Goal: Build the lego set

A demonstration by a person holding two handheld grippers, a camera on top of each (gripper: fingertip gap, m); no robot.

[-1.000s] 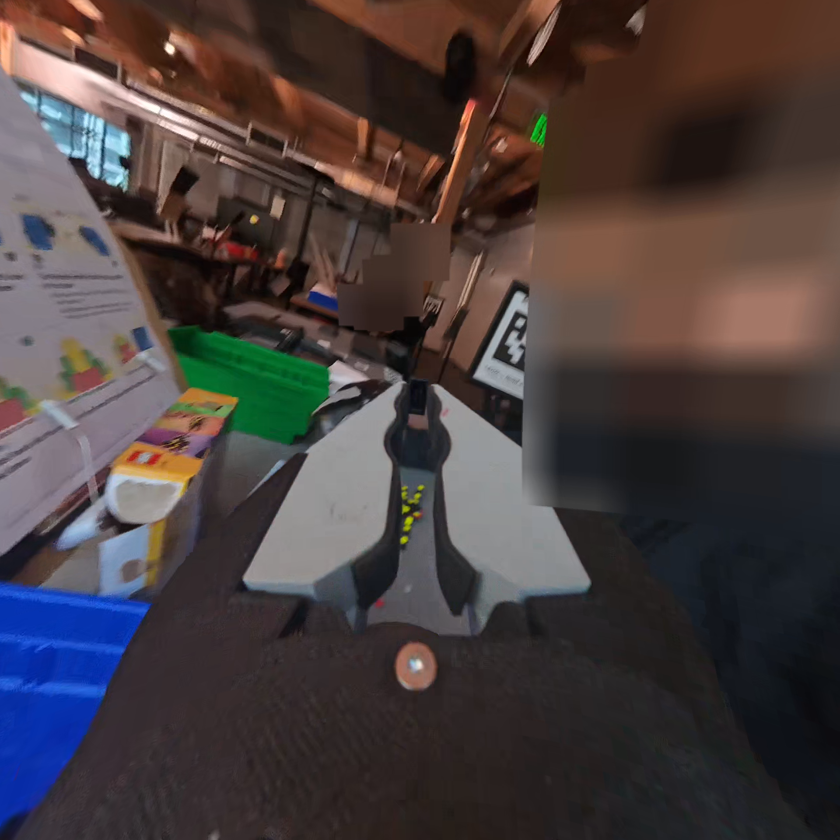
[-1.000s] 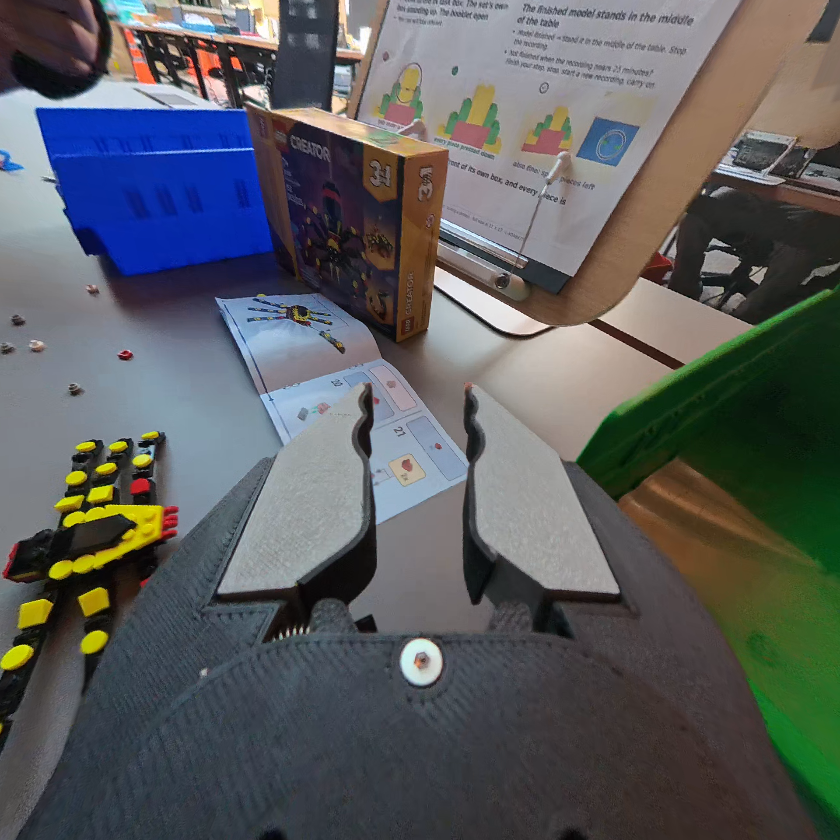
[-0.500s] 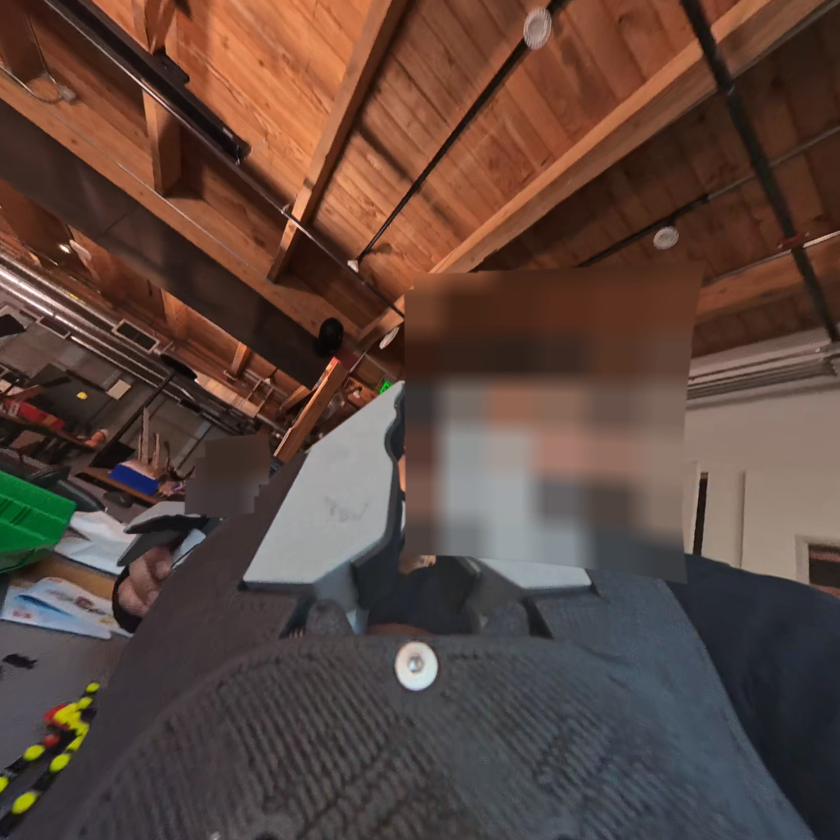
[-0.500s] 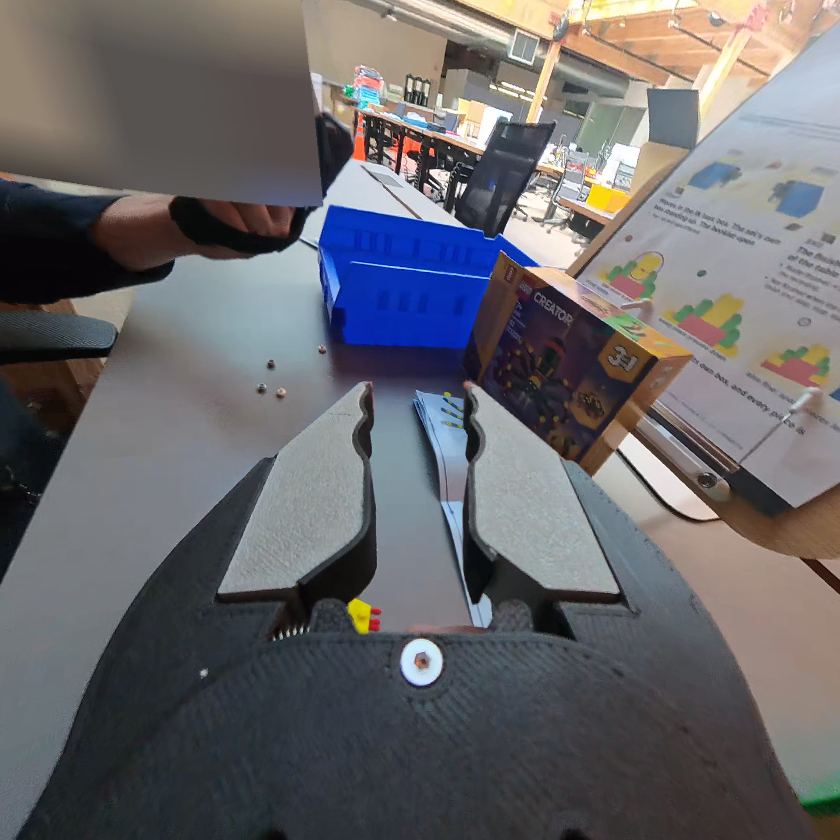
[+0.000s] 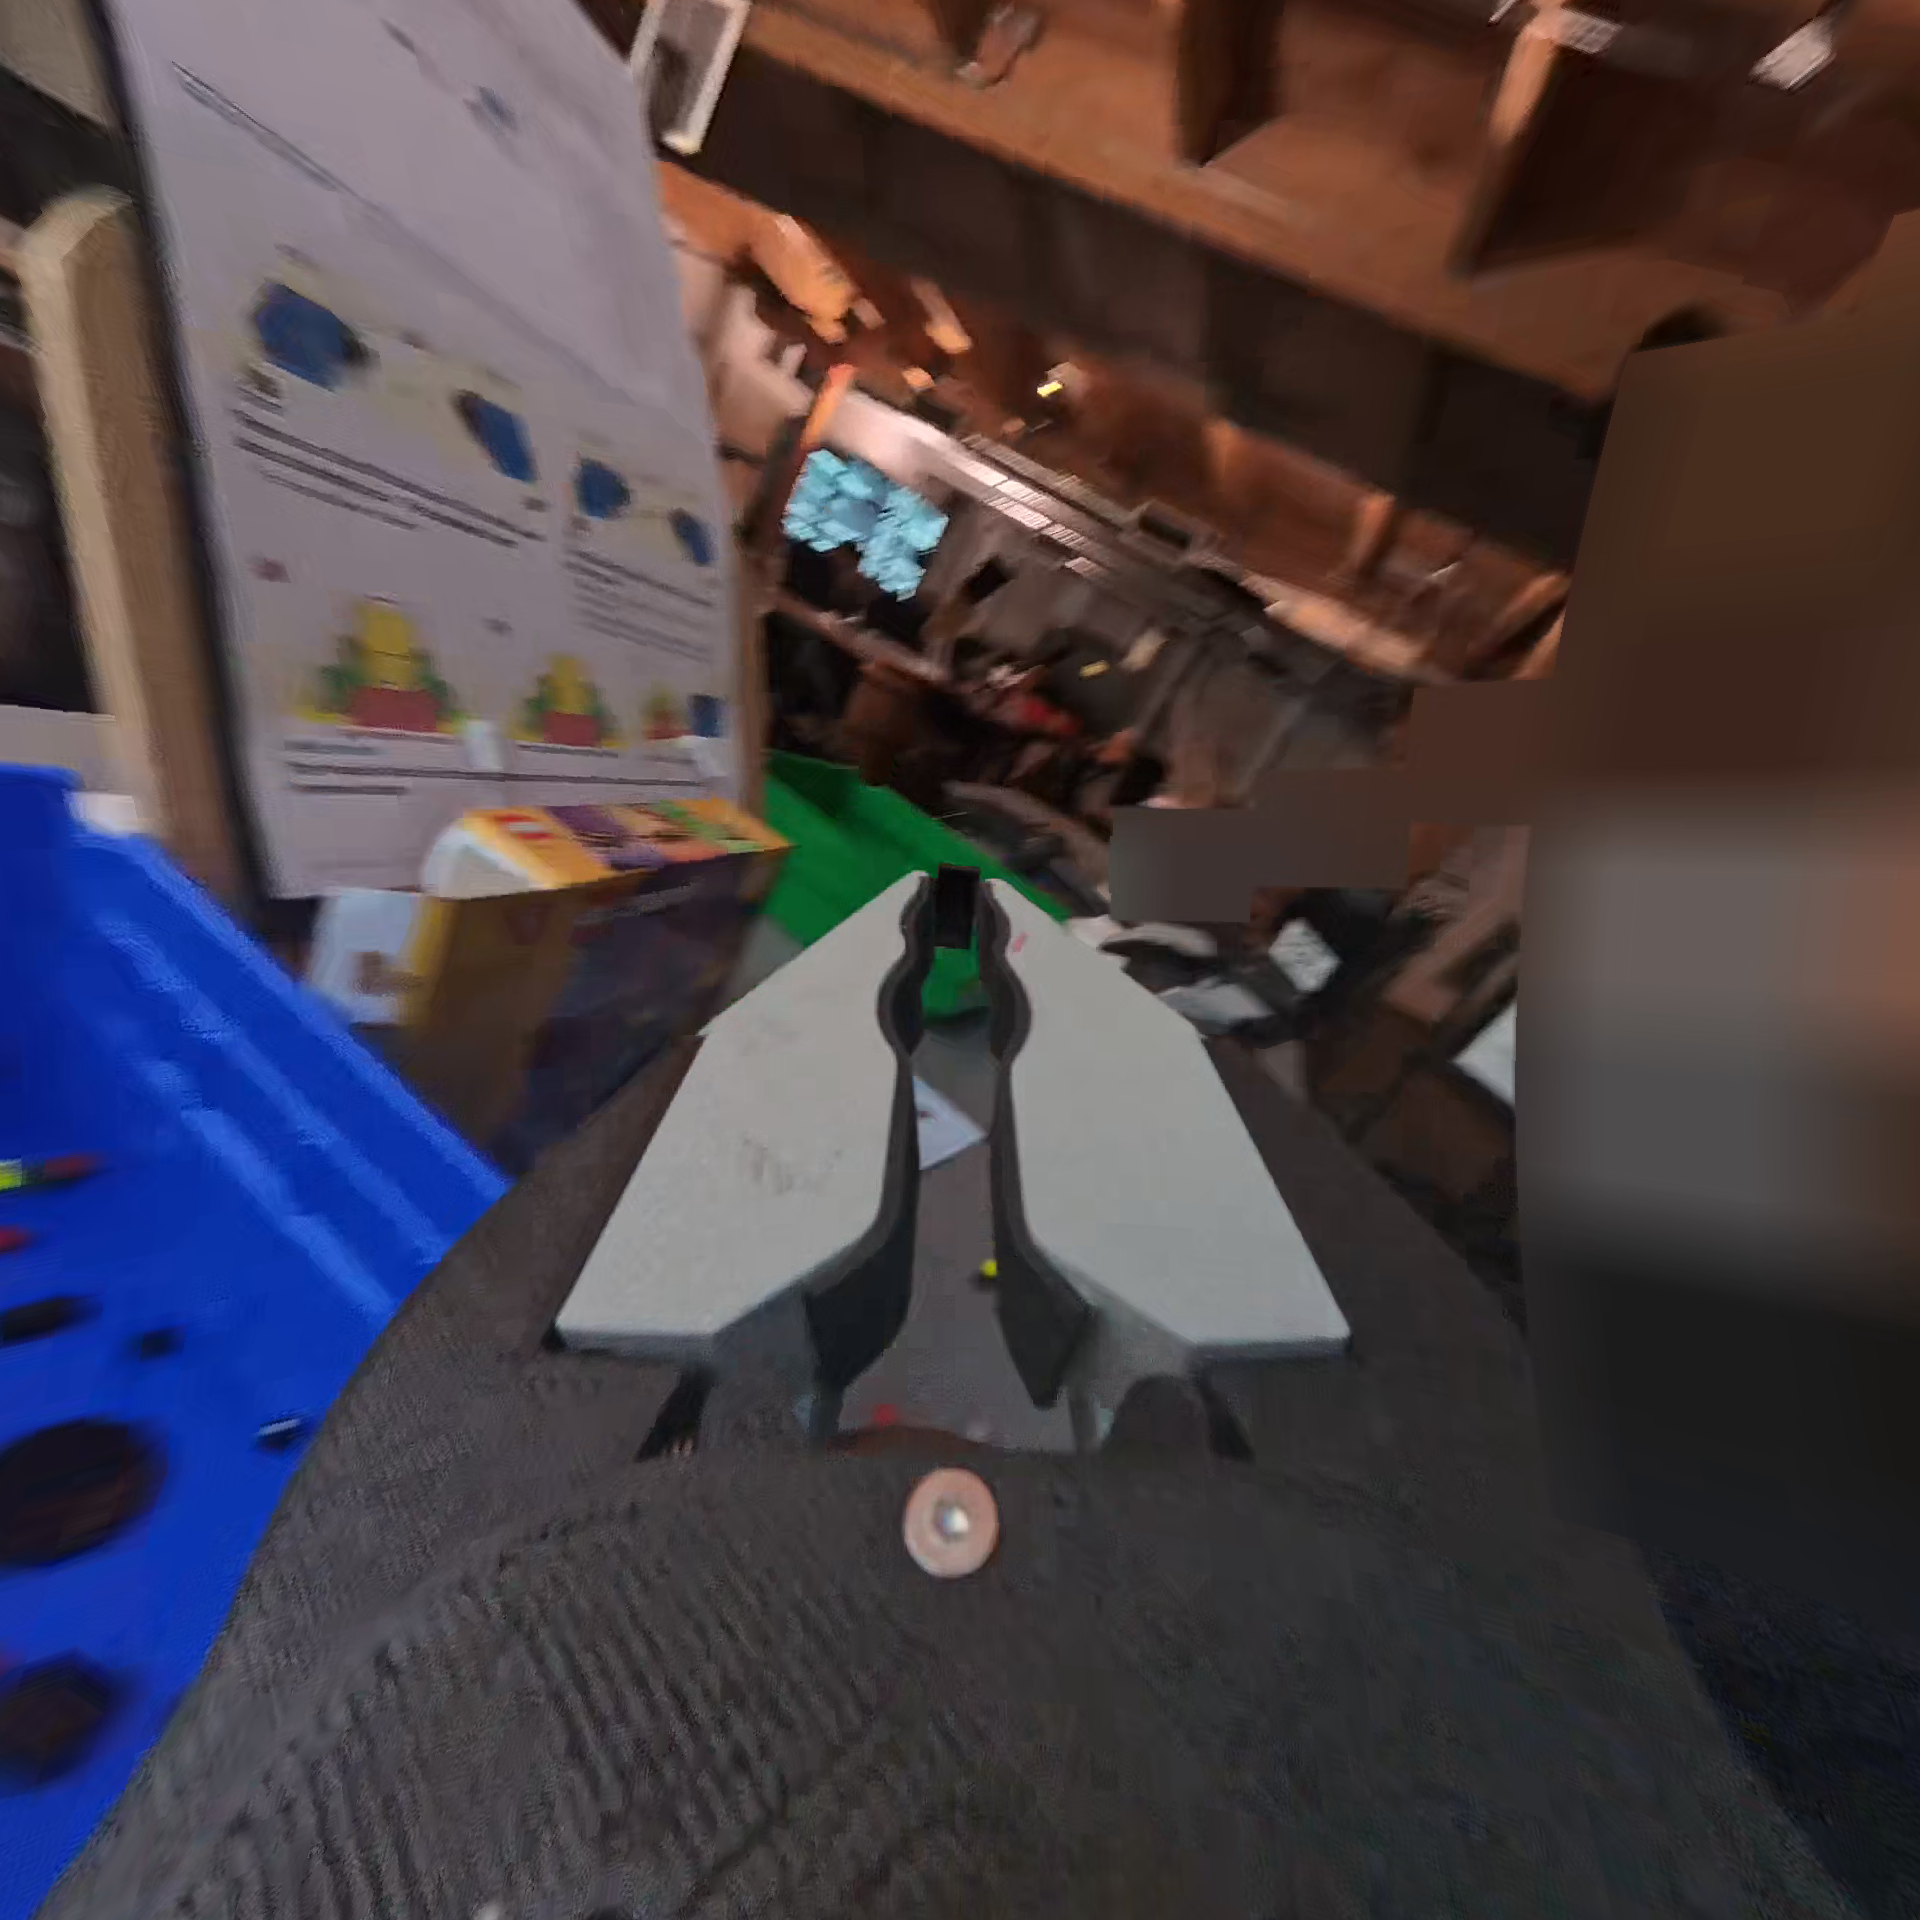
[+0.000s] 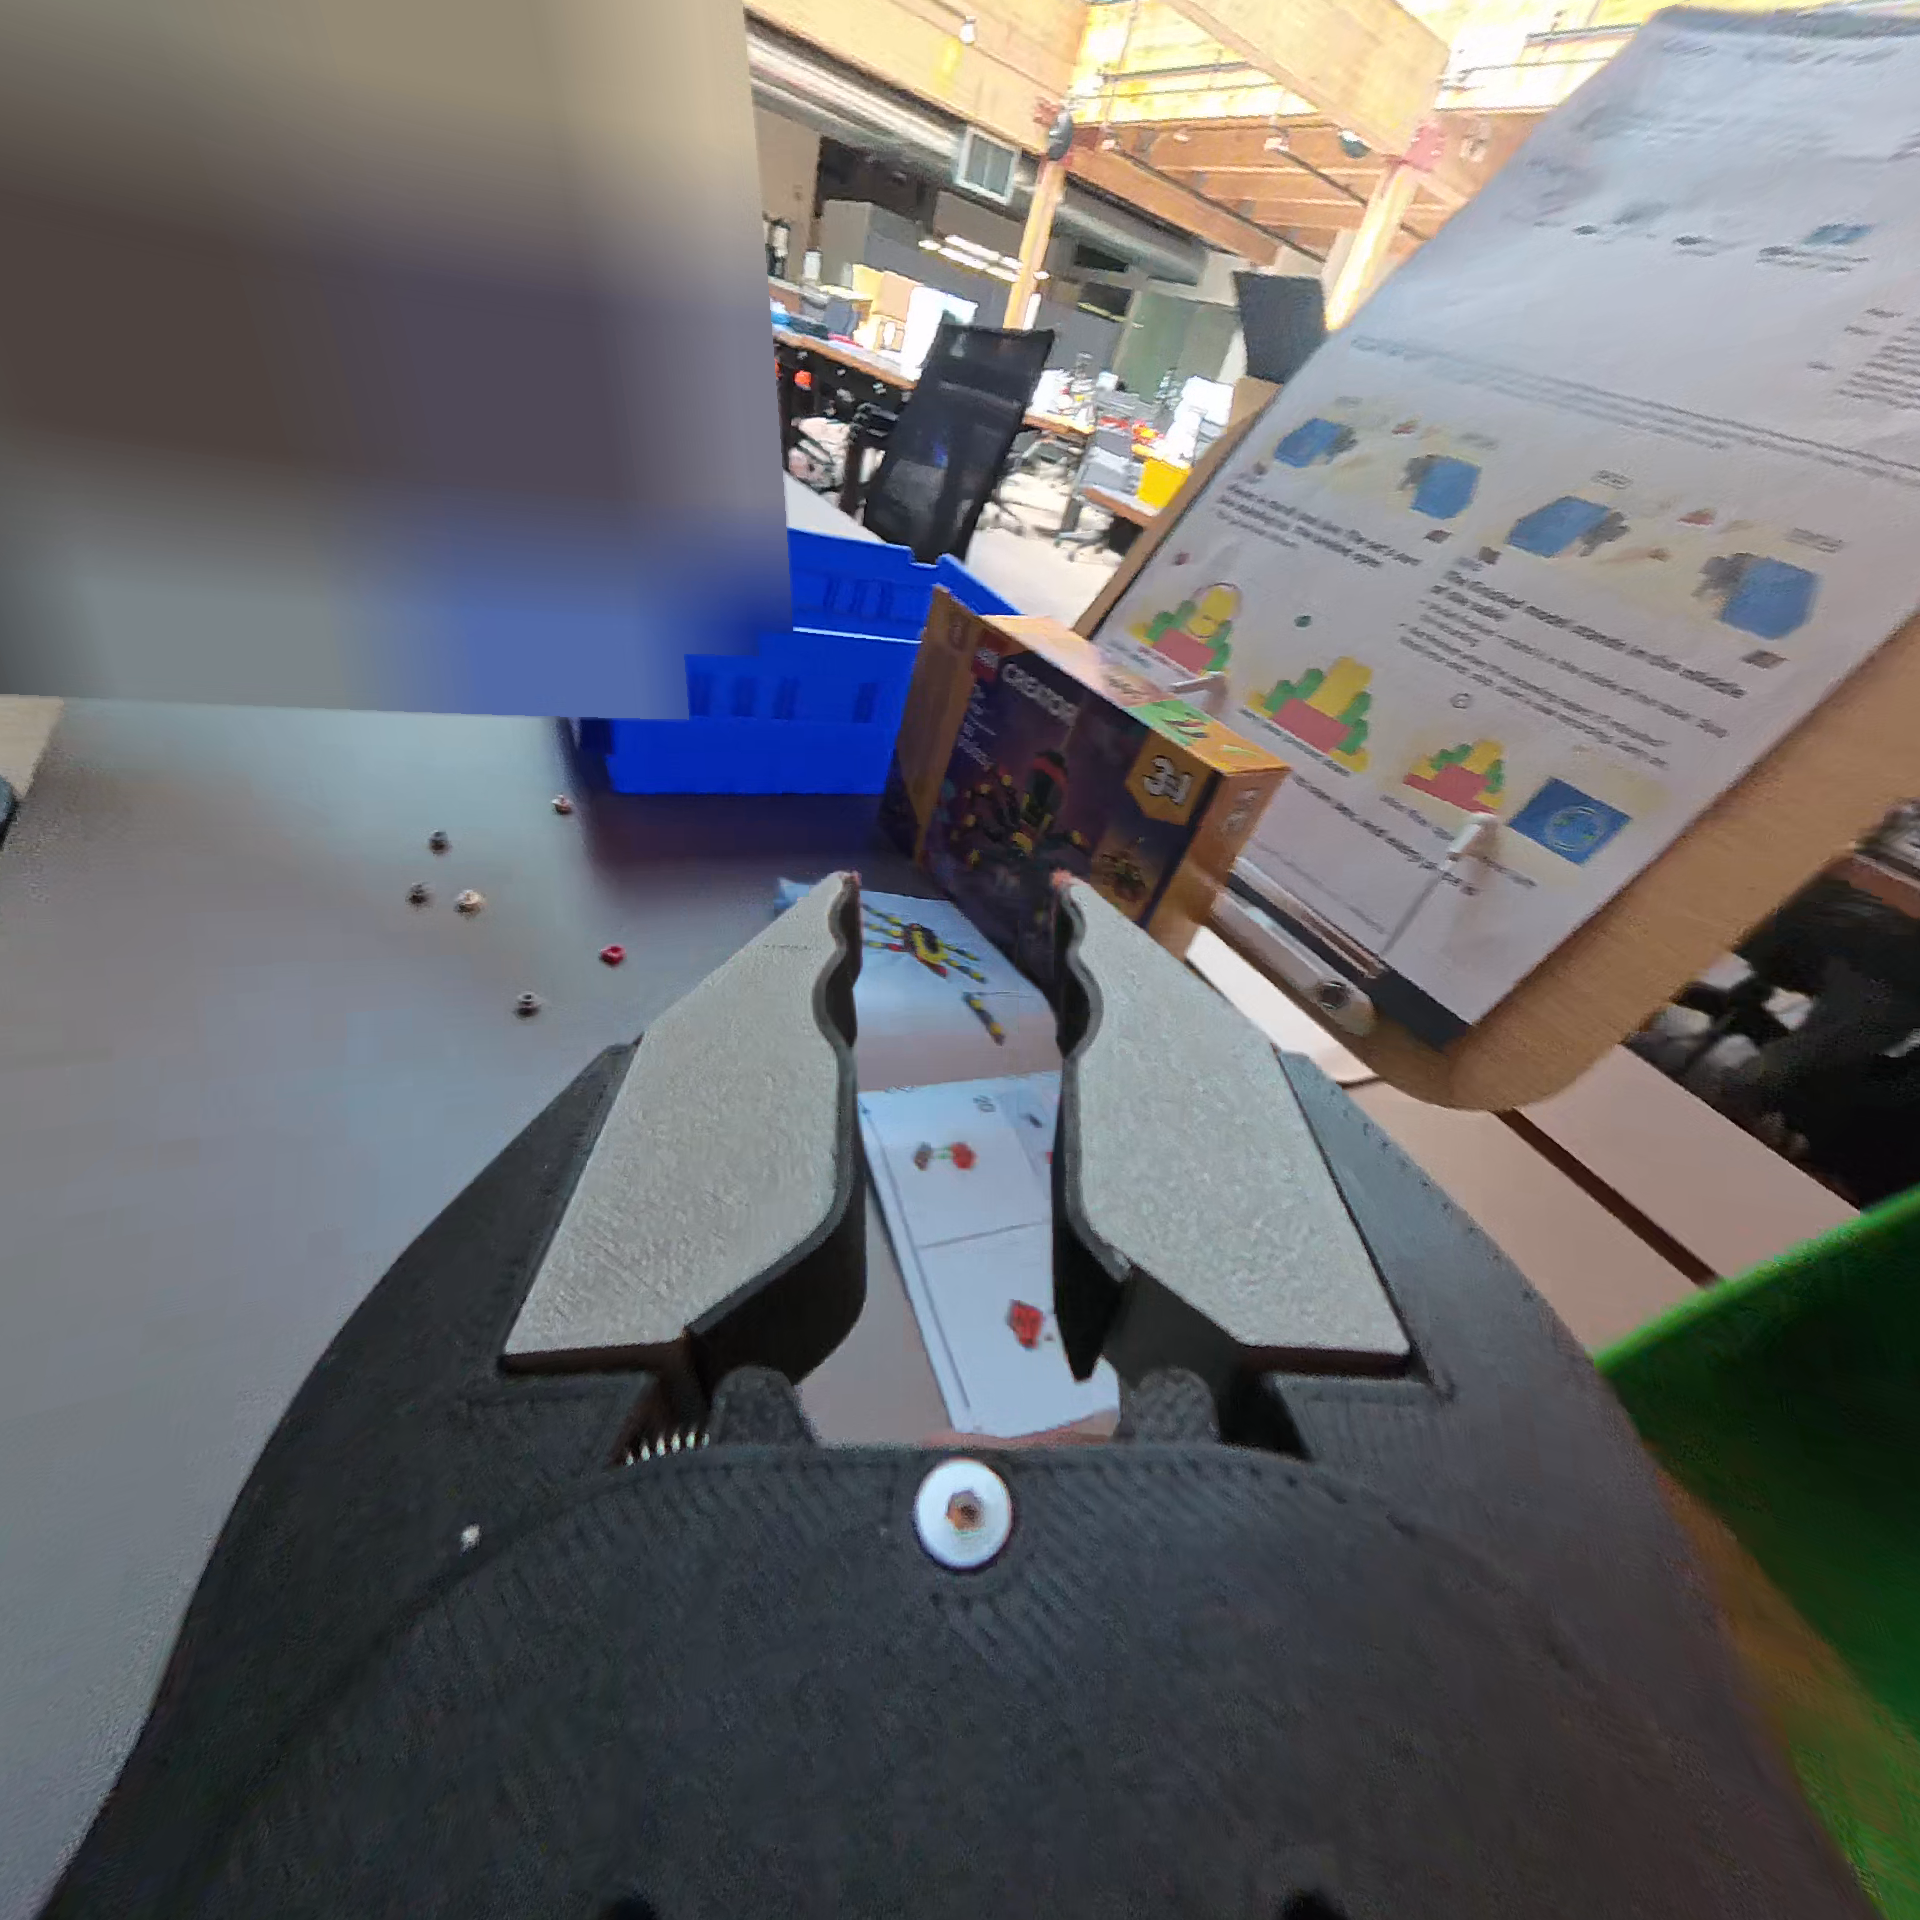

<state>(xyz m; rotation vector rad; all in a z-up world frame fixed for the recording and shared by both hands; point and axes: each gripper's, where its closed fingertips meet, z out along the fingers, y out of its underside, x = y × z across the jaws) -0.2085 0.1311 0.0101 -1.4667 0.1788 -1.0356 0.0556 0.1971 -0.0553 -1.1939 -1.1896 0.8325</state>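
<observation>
My left gripper (image 5: pixel 954 914) is shut on a small black lego piece (image 5: pixel 954 906) held at its fingertips, raised above the table. The left wrist view is blurred. My right gripper (image 6: pixel 954 894) is open and empty, low over the open instruction booklet (image 6: pixel 961 1174). The lego set box (image 6: pixel 1070 774) stands beyond the booklet and also shows in the left wrist view (image 5: pixel 582 935). Several tiny loose pieces (image 6: pixel 468 902) and one red piece (image 6: pixel 613 954) lie on the grey table (image 6: pixel 260 1039). The spider model is not in view.
A blue bin (image 5: pixel 156 1247) with loose parts is close on the left; it also shows in the right wrist view (image 6: pixel 790 707). A green bin (image 6: pixel 1787 1434) is at the right. An instruction board on a wooden stand (image 6: pixel 1558 623) leans behind the box.
My left gripper swung up toward the ceiling, then back down beside the blue bin, still holding the black piece. My right gripper turned left away from the spider model, then settled back over the booklet.
</observation>
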